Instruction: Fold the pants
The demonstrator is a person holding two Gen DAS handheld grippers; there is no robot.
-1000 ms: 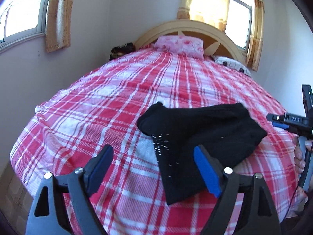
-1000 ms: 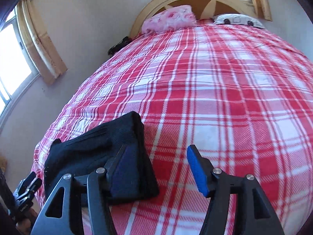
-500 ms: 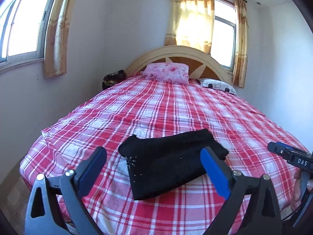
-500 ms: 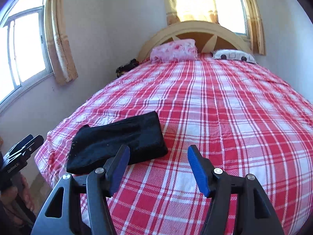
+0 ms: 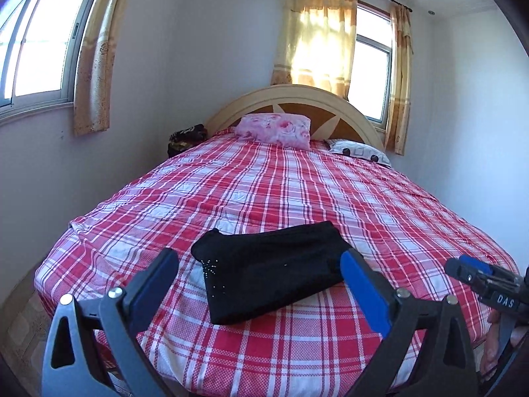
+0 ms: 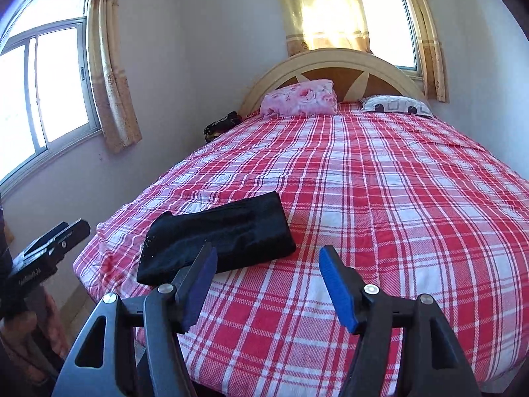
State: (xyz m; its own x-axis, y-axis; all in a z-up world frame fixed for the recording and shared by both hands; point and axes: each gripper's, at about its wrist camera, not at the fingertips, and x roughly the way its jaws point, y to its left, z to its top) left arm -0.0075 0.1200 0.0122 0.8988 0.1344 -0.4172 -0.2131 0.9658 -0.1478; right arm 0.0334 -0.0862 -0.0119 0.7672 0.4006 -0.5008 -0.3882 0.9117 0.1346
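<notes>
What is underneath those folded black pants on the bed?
The black pants lie flat on the red plaid bedspread, near the foot of the bed. Around them only bedspread shows; the patch directly beneath is covered, so whether anything else lies there cannot be seen.

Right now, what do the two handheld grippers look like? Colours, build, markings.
Both match: the left gripper and right gripper have black triangular cut-out finger arms, silver pivot bolts and flat blue pads. From the left wrist view, the right gripper's body shows white "DAS" lettering. No cables or sleeves visible.

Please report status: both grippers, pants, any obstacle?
Left gripper and right gripper open, empty. Pants folded on bed. No obstacle.
</notes>
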